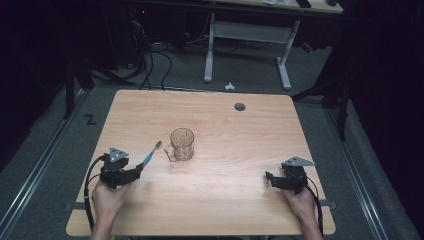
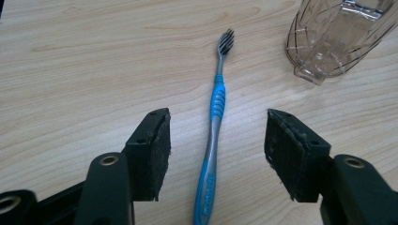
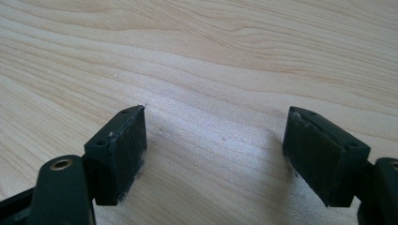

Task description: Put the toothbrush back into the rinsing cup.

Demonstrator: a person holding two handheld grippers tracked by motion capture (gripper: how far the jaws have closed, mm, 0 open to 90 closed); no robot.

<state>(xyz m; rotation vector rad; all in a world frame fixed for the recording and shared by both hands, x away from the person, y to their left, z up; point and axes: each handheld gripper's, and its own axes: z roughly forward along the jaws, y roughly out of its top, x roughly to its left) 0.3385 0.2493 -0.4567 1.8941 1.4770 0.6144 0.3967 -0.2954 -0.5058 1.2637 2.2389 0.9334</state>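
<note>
A blue and grey toothbrush (image 1: pixel 151 153) lies flat on the wooden table (image 1: pixel 235 130), bristles pointing away from the person. My left gripper (image 1: pixel 140 170) is open, and in the left gripper view the toothbrush (image 2: pixel 213 136) handle runs between the two jaws without touching either pad. A clear glass mug (image 1: pixel 181 144) stands upright near the table's middle, just right of the brush; the mug (image 2: pixel 335 37) shows at the upper right of the left gripper view. My right gripper (image 1: pixel 270 178) rests open at the table's right front, with bare wood between its pads (image 3: pixel 124 150).
A round cable hole (image 1: pixel 240 106) sits in the tabletop at the back right. Beyond the table stand a white desk frame (image 1: pixel 247 37) and loose cables on the floor. Both hands hold the grippers near the front edge.
</note>
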